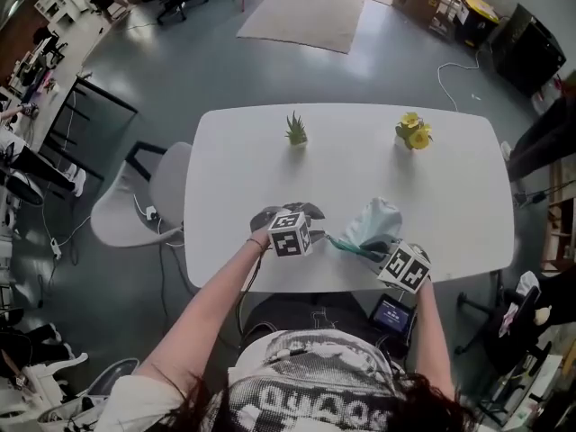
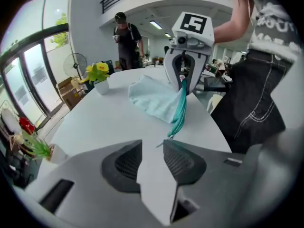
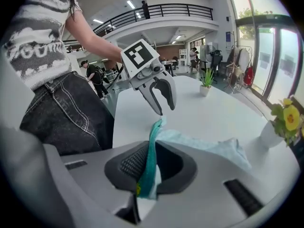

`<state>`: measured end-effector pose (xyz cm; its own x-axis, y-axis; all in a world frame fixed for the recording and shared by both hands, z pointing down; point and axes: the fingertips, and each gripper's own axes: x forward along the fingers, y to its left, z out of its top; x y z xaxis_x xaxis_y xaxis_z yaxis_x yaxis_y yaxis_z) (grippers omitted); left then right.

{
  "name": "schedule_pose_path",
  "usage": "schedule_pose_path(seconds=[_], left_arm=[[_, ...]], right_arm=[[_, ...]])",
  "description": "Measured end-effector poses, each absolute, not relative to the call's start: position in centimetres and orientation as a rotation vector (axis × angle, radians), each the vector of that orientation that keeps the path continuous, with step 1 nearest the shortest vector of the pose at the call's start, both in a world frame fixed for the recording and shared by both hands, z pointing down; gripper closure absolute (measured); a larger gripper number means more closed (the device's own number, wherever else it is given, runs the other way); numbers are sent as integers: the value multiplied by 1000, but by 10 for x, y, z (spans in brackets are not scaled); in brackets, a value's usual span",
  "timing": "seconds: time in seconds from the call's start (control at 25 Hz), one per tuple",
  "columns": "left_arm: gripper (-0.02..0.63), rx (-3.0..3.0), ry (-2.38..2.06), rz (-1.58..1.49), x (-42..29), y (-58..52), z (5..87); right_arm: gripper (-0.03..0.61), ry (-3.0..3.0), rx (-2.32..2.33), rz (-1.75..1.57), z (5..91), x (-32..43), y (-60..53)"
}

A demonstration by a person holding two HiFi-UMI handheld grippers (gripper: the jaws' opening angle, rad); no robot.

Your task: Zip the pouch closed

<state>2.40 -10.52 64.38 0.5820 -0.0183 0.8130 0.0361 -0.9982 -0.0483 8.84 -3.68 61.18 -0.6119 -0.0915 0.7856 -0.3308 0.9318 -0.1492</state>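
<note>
Partly, the right gripper (image 3: 147, 174) fingers (image 3: 124, 167) cover the pouch (image 3: 211, 147) zipper (image 3: 153, 139).

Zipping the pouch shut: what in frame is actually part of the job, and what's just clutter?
Part of the job:
- pouch
- its teal zip
- right hand-held gripper, clamped on the pouch at the zip
- left hand-held gripper, open, near the zip's free end

Just lying about:
- green plant
- yellow flowers
- chair
- rug
</note>
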Motion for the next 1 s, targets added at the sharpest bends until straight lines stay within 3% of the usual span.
schedule_pose_path(seconds=[0.28, 0.44, 0.72, 1.0], left_arm=[[470, -2502, -253, -1447, 28, -92, 658], [566, -2442, -301, -1399, 35, -90, 661], [595, -2443, -356, -1426, 34, -79, 670], [598, -2803, -216, -1477, 30, -68, 657]], right_arm=[[546, -2201, 257, 278, 606, 91, -41], [548, -2202, 229, 249, 603, 88, -45], [548, -2176, 272, 253, 612, 100, -53], [535, -2132, 533, 302, 628, 117, -78]])
